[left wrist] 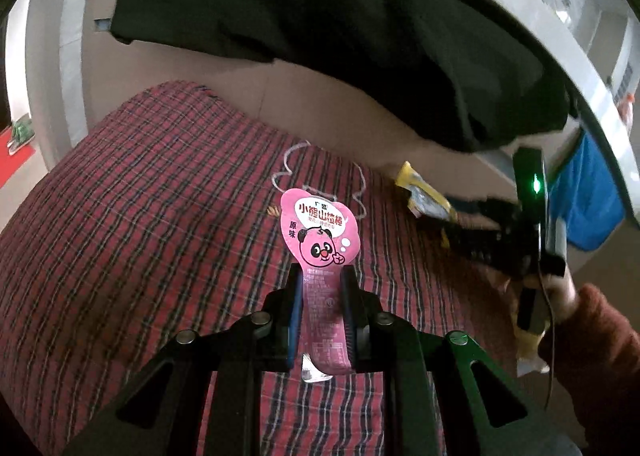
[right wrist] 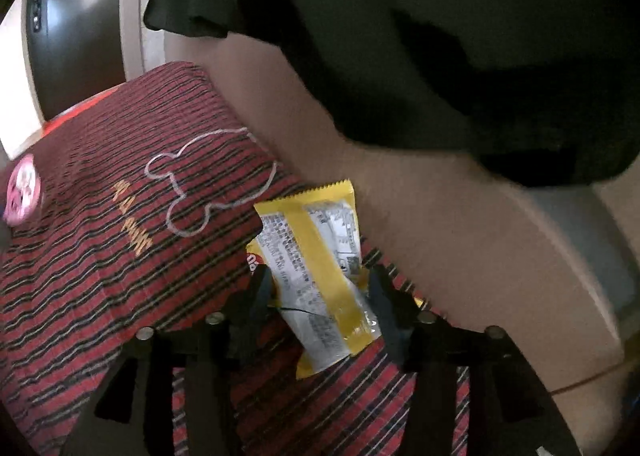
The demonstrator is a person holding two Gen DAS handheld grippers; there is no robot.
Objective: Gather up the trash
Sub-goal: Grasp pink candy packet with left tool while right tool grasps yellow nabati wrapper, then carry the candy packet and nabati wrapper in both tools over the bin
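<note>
Both grippers on wrappers, mid-frame

Left gripper (left wrist: pixel 322 280) clamps the pink wrapper (left wrist: pixel 318 232); right gripper (right wrist: pixel 318 280) stands wide around the yellow wrapper (right wrist: pixel 316 256) at the plaid cushion's (right wrist: pixel 120 256) edge.

2 wrist views, angled down, sharing plaid cloth (left wrist: pixel 140 216)

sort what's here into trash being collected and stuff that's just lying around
Trash for the job:
- pink wrapper, clamped in the left gripper
- yellow wrapper, lying between the right gripper's open jaws

Just lying about:
- black garment
- red plaid cover
- blue cloth
</note>
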